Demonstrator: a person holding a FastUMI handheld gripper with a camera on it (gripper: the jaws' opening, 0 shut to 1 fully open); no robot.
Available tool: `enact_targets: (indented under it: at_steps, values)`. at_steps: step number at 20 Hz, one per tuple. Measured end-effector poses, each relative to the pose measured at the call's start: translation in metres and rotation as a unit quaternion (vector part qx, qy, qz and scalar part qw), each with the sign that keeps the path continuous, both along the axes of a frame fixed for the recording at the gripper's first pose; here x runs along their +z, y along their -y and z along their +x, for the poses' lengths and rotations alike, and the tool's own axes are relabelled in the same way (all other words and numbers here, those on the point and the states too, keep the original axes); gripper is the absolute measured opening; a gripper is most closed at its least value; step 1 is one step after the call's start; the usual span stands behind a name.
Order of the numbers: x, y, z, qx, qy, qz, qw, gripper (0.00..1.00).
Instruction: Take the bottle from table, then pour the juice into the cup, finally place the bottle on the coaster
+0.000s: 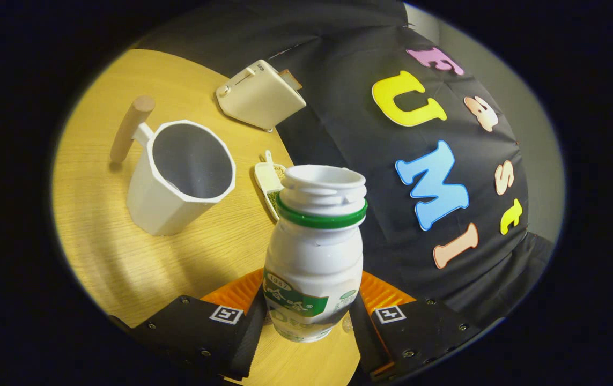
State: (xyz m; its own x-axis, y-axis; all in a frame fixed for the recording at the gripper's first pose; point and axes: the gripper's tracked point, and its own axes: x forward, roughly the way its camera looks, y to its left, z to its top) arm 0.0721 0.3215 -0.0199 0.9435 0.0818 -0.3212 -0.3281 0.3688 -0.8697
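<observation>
A small white bottle [314, 252] with a green neck ring and green label stands between my fingers, its cap off and its mouth open. My gripper [306, 313] is shut on the bottle, one finger pressing each side of its lower body, and holds it above the table. The view is tilted, so the bottle leans with it. Beyond the fingers to the left stands a white faceted cup [180, 177] with a wooden handle [130, 128]; its grey inside looks empty. An orange ribbed coaster [378, 292] lies just behind the bottle's base, partly hidden by the bottle and fingers.
The light wooden table [124, 257] has a rounded edge running past the bottle. A cream box-like appliance [260, 96] sits at the far edge. A small white scoop [268, 185] with greenish grains lies between the cup and the bottle.
</observation>
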Motion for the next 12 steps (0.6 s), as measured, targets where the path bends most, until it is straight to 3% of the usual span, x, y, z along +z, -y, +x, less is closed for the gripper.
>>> enact_targets:
  at_steps: [12]
  values:
    - [0.002,-0.022,0.010,0.029,0.039,-0.121,0.992,0.74]
